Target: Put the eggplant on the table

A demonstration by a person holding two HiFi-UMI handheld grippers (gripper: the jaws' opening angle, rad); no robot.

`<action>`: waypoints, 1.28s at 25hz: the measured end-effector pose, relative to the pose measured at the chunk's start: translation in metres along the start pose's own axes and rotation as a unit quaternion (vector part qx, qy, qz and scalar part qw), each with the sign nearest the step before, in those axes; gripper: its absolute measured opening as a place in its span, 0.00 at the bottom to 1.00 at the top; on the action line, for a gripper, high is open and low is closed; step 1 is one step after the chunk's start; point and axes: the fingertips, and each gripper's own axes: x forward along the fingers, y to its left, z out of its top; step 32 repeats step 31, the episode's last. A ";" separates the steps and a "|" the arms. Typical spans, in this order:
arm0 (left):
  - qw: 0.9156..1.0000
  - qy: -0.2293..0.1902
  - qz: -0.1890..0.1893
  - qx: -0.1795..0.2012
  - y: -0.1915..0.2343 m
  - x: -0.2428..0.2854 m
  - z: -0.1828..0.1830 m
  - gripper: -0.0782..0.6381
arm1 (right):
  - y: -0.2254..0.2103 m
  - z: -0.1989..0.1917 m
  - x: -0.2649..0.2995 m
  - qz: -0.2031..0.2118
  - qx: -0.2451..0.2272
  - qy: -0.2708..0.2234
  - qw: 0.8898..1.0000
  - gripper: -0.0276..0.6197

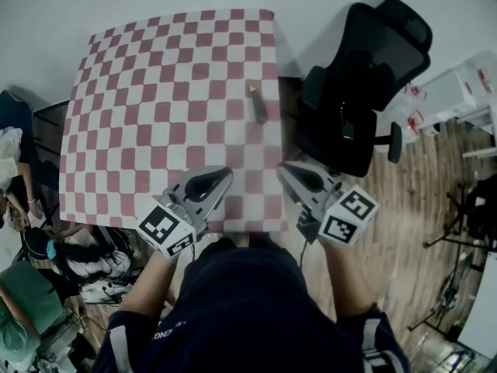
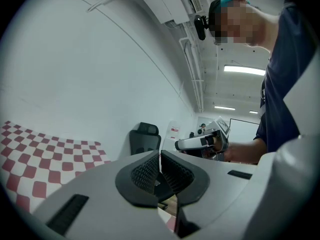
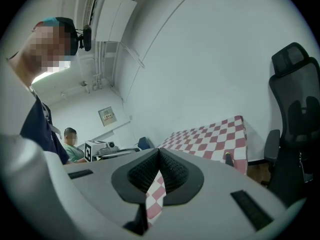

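The dark purple eggplant (image 1: 257, 107) with a green stem lies on the red-and-white checked table (image 1: 155, 84), close to its right edge. It shows small in the right gripper view, the eggplant (image 3: 229, 159) resting near the table (image 3: 210, 134) corner. Both grippers hover over the table's near edge, well short of the eggplant. My left gripper (image 1: 227, 172) is shut with nothing between its pads, as the left gripper (image 2: 160, 157) confirms close up. My right gripper (image 1: 283, 167) is shut and empty too, its pads together at the right gripper (image 3: 159, 152).
A black office chair (image 1: 365, 92) stands right against the table's right side. White boxes (image 1: 450, 92) sit on the wooden floor farther right. Bags, cables and a seated person (image 1: 19, 185) crowd the left side. A white wall lies behind the table.
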 end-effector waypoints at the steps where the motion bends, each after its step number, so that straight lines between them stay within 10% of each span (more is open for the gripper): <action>1: 1.000 0.000 0.000 0.000 0.000 -0.001 0.000 0.16 | 0.002 0.000 0.001 0.001 0.000 -0.001 1.000 0.07; 32: 1.000 -0.003 -0.004 0.002 0.002 0.007 0.008 0.16 | 0.006 0.009 0.004 -0.003 -0.010 -0.002 1.000 0.07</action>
